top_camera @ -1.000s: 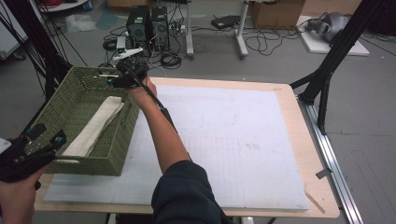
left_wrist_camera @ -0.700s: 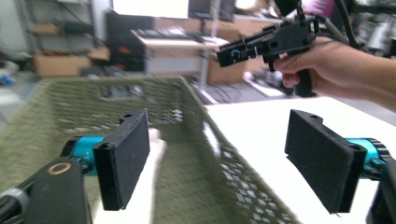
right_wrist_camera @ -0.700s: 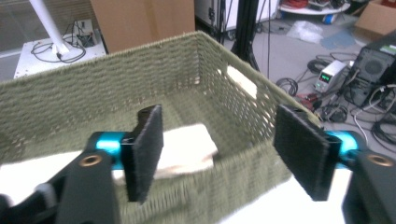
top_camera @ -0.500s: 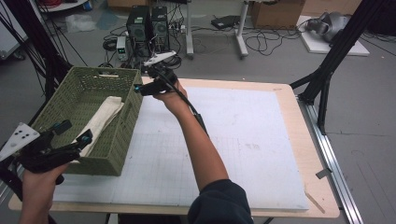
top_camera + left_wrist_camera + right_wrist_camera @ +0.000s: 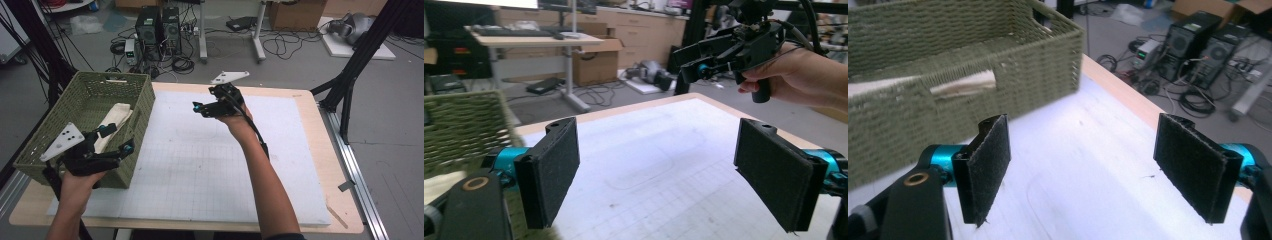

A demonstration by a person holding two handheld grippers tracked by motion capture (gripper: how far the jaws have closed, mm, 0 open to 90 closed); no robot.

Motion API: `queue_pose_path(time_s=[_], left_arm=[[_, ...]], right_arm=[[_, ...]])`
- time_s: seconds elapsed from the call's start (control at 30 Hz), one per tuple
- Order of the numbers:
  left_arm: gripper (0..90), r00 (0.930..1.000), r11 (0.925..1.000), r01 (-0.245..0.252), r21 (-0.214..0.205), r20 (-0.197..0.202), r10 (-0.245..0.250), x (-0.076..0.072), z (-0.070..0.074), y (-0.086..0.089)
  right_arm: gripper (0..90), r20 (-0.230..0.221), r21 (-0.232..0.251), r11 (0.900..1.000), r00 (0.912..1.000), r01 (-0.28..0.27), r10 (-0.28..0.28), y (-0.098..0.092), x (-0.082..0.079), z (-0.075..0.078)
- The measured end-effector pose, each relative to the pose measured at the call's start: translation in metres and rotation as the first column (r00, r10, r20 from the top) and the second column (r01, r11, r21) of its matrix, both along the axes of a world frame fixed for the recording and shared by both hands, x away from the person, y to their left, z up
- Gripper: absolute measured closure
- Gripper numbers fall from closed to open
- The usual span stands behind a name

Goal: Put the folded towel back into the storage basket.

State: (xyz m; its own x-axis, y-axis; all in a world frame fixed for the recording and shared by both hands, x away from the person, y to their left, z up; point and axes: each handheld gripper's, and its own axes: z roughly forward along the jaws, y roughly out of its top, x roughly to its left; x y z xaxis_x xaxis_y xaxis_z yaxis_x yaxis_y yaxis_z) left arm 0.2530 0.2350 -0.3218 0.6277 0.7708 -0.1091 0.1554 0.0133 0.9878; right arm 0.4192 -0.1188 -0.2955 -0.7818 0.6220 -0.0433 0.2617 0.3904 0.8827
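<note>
My left gripper (image 5: 116, 139) at 8 o'clock and right gripper (image 5: 200, 108), just opening, are wide, empty; basket (image 5: 80, 95) stiff, light, grab rims.

No lettering, label, brand, number or sign can be read anywhere in these pictures. The white mat (image 5: 215, 165) on the tabletop carries only a faint printed grid and outline, with no legible figures. The cardboard boxes (image 5: 596, 60) and the computer towers (image 5: 1198, 45) on the floor are too small and blurred to make out any writing.
</note>
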Motion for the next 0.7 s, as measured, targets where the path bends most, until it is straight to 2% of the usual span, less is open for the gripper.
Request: queue_pose_path(time_s=[0.07, 0.1, 0.17, 0.2, 0.23, 0.27, 0.3, 0.33, 0.47, 0.7], left_arm=[[18.7, 0.9998, 0.9998, 0.021, -0.003, -0.002, -0.021, 0.003, -0.001, -0.006], [18.7, 0.9994, 0.9994, 0.034, -0.003, -0.006, -0.034, 0.004, -0.002, -0.01], [18.7, 0.9984, 0.9984, 0.056, -0.012, -0.012, -0.056, 0.007, -0.003, -0.015], [18.7, 0.9975, 0.9975, 0.069, -0.019, -0.016, -0.069, 0.008, -0.004, -0.017], [18.7, 0.9967, 0.9966, 0.079, -0.024, -0.016, -0.08, 0.009, -0.005, -0.02], [18.7, 0.9959, 0.9959, 0.088, -0.021, -0.017, -0.089, 0.01, -0.005, -0.023], [18.7, 0.9952, 0.9953, 0.096, -0.018, -0.017, -0.096, 0.01, -0.006, -0.026], [18.7, 0.9944, 0.9944, 0.104, -0.015, -0.015, -0.105, 0.011, -0.006, -0.03], [18.7, 0.9912, 0.9913, 0.132, -0.003, -0.012, -0.132, 0.012, -0.011, -0.049], [18.7, 0.9838, 0.984, 0.178, 0.016, -0.029, -0.177, 0.017, -0.026, -0.077]], right_arm=[[21.5, 0.002, 0.01, 0.9999, 0.9999, 0.01, -0.01, -0.007, -0.003, 0.0], [20.4, 0.006, 0.032, 0.9988, 0.9993, 0.037, -0.038, -0.023, -0.01, -0.001], [20.3, 0.015, 0.038, 0.9983, 0.9989, 0.044, -0.045, -0.029, -0.012, -0.001], [19.2, 0.017, 0.056, 0.996, 0.9974, 0.069, -0.07, -0.043, -0.02, -0.003], [19.2, 0.017, 0.056, 0.996, 0.9974, 0.069, -0.07, -0.043, -0.02, -0.003], [18.9, 0.018, 0.057, 0.9947, 0.9961, 0.086, -0.087, -0.051, -0.023, -0.004], [18.8, 0.023, 0.07, 0.9912, 0.9932, 0.113, -0.114, -0.066, -0.031, -0.007], [18.8, 0.023, 0.07, 0.9912, 0.9932, 0.113, -0.114, -0.066, -0.031, -0.007], [16.0, 0.028, 0.077, 0.9847, 0.9869, 0.156, -0.159, -0.095, -0.046, -0.016], [16.0, 0.034, 0.098, 0.9737, 0.9771, 0.206, -0.21, -0.135, -0.068, -0.03]])
